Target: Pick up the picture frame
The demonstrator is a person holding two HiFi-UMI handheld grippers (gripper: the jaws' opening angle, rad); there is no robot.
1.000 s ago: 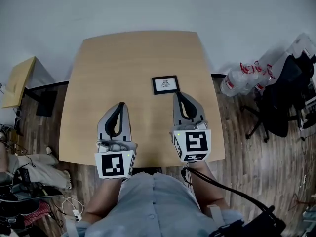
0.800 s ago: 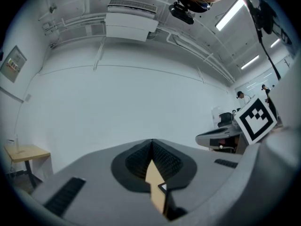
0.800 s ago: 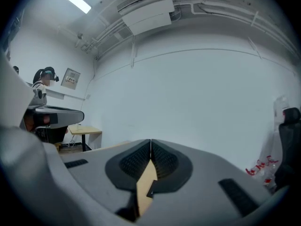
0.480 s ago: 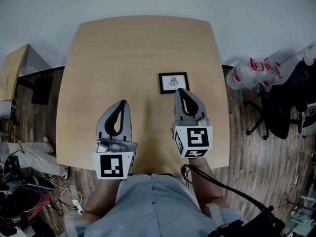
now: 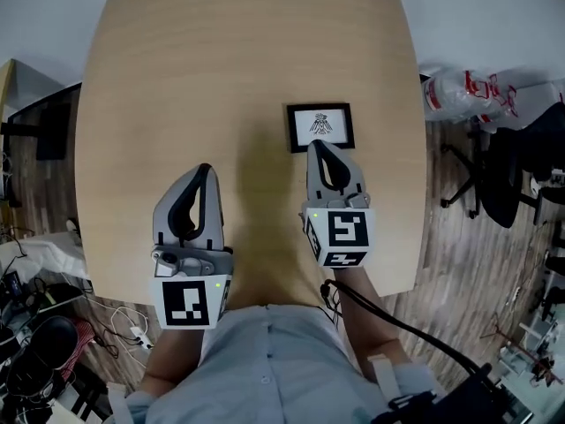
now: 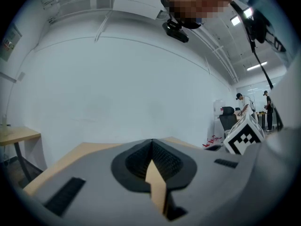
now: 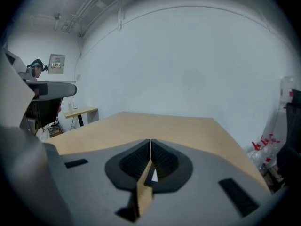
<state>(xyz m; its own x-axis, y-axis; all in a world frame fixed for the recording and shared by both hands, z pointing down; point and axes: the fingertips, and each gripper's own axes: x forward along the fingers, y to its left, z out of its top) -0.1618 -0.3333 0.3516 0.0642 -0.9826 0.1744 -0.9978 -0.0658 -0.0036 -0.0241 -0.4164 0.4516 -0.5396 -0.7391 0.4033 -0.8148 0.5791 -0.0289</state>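
The picture frame (image 5: 320,126), small, black-rimmed, with a white print, lies flat on the right half of the wooden table (image 5: 177,78). My right gripper (image 5: 320,146) is shut and empty, its tip just short of the frame's near edge. In the right gripper view the jaws (image 7: 150,142) meet at the tip, and a white patch shows through the hollow behind them. My left gripper (image 5: 205,168) hovers over bare wood well to the left of the frame; its jaws (image 6: 151,142) are shut too, with nothing in them.
Clear plastic bags (image 5: 468,95) and a black office chair (image 5: 521,166) stand on the floor right of the table. Cables and dark gear (image 5: 35,343) lie at the lower left. A small side table (image 7: 82,111) stands off to the left. People (image 6: 242,105) stand far off.
Both grippers have moved forward and down over the table. The right gripper's tip has come up to the frame's near edge. Both stay shut.
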